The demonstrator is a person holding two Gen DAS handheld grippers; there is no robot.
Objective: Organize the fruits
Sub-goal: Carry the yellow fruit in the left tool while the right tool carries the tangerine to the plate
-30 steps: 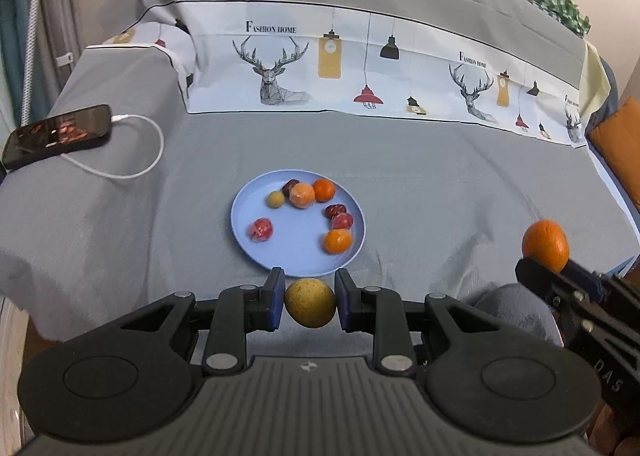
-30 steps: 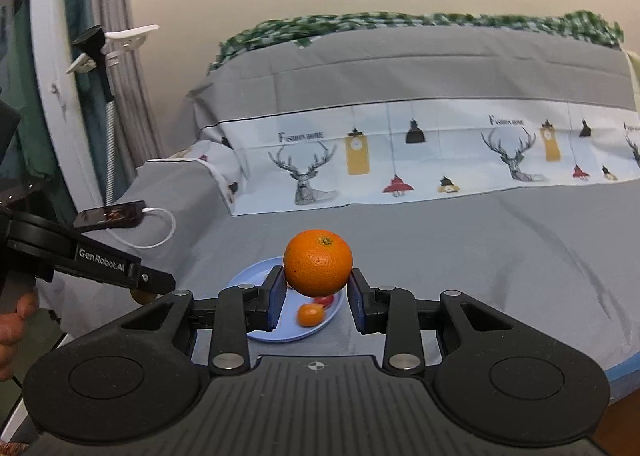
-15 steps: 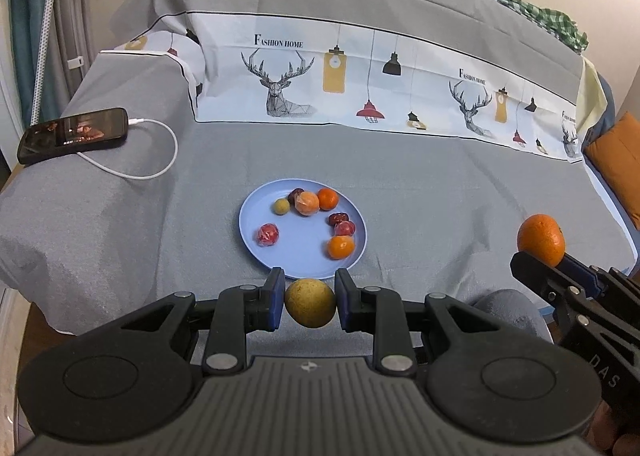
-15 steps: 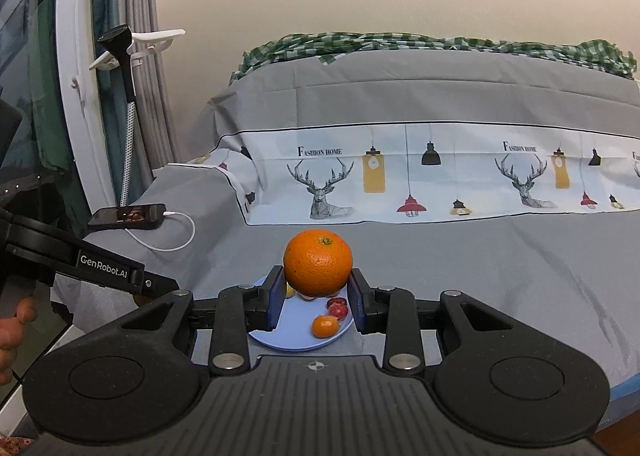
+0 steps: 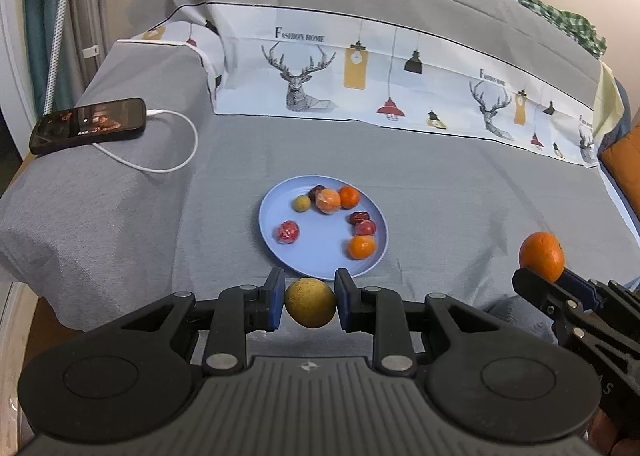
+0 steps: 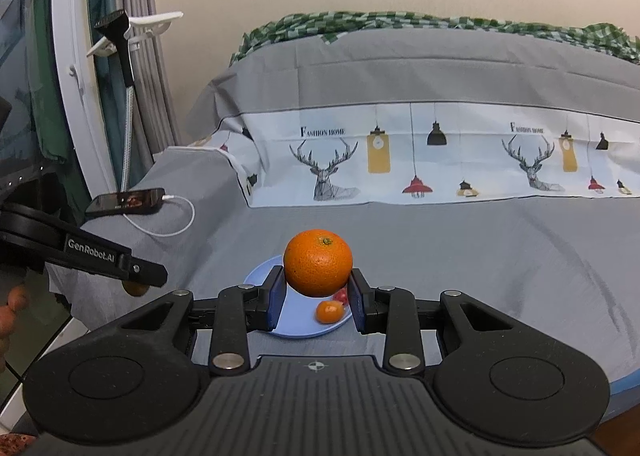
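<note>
My left gripper (image 5: 310, 298) is shut on a round yellow-brown fruit (image 5: 310, 303), held just in front of the near rim of a light blue plate (image 5: 320, 252). On the plate lie several small fruits: oranges, red ones and a small yellow one. My right gripper (image 6: 318, 292) is shut on a large orange (image 6: 318, 267), above and in front of the same blue plate (image 6: 296, 326). In the left wrist view that orange (image 5: 541, 257) shows at the right, in the right gripper's fingers (image 5: 536, 288). In the right wrist view the left gripper's fingers (image 6: 144, 272) reach in from the left.
The plate lies on a grey cloth-covered sofa seat (image 5: 460, 208) with a deer-printed white band behind. A black phone (image 5: 88, 130) with a white cable (image 5: 176, 164) rests on the left armrest. An orange cushion (image 5: 624, 164) is at the far right. A person's fingers (image 6: 12, 312) show at the left edge.
Both views have shifted slightly, with the plate and sofa sitting a little differently in frame. Both grippers keep hold of their fruits.
</note>
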